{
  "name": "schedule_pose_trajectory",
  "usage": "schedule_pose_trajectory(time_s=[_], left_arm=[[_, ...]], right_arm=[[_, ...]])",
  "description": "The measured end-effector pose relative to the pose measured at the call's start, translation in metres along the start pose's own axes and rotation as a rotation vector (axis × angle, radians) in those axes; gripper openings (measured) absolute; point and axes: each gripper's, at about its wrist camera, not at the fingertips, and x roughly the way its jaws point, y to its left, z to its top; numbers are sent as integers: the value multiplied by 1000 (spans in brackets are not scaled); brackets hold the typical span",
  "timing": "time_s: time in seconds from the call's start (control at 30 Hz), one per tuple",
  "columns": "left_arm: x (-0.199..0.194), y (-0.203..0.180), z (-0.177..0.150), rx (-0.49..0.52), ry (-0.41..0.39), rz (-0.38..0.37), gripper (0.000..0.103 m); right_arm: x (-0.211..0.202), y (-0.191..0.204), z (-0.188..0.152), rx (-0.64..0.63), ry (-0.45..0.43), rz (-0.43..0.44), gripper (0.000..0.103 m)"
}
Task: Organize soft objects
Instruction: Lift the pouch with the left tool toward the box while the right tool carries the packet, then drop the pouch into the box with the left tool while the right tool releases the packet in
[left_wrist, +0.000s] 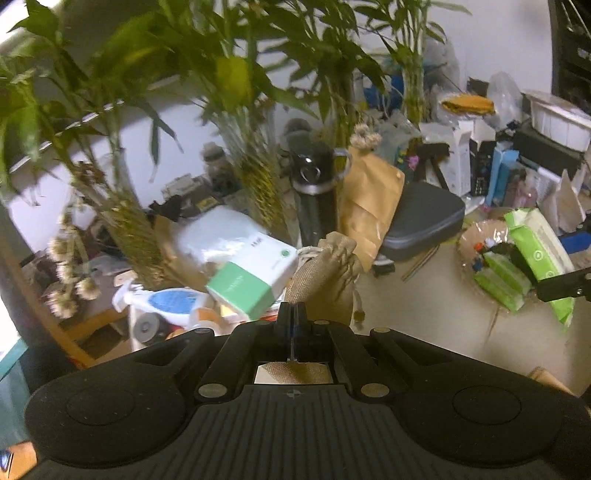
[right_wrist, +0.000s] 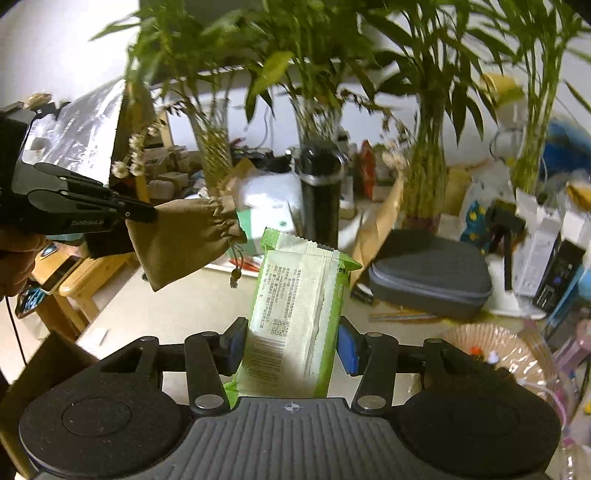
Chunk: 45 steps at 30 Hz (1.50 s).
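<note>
Left gripper (left_wrist: 292, 314): jaws pinched on burlap pouch (left_wrist: 328, 273), extending ahead. Right gripper (right_wrist: 291, 345): jaws clamp wipes pack (right_wrist: 295, 314), long axis running forward; basket (right_wrist: 491, 347) lies right.

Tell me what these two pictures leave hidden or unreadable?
- Pouch: left wrist view, contents hidden by its cloth.
- Wipes pack: right wrist view, print too small; bottom end behind the right gripper body.
- Plants: both views, blurred, tops cut off.
- Left gripper: its fingertips hide the pinched cloth.
</note>
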Motion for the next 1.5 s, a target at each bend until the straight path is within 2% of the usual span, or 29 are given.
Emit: schedule_pose_trajectory(time_s=[0.33,0.8,1.0,1.27,1.4,1.5], left_arm=[[-66,-3,-2,-15,-43,77,1],[-135,-13,-34,-33,-62,41,1],[-148,-20,-53,-54,-22,18,1],[-158,-26,-75,-138,46,-14,1],[-158,-25,-86,-220,96,-41,1],[-151,-16,-101,-349,152,-112,2]], right_arm=[[-47,32,1,-67,-30,49,53],[-81,70,-18,-127,-40,85,53],[-89,78,-26,-138,-39,89,53],[-100,86,-34,-147,-47,101,53],[-104,88,-38,-147,-49,108,53],[-107,90,-42,-151,-46,115,53]])
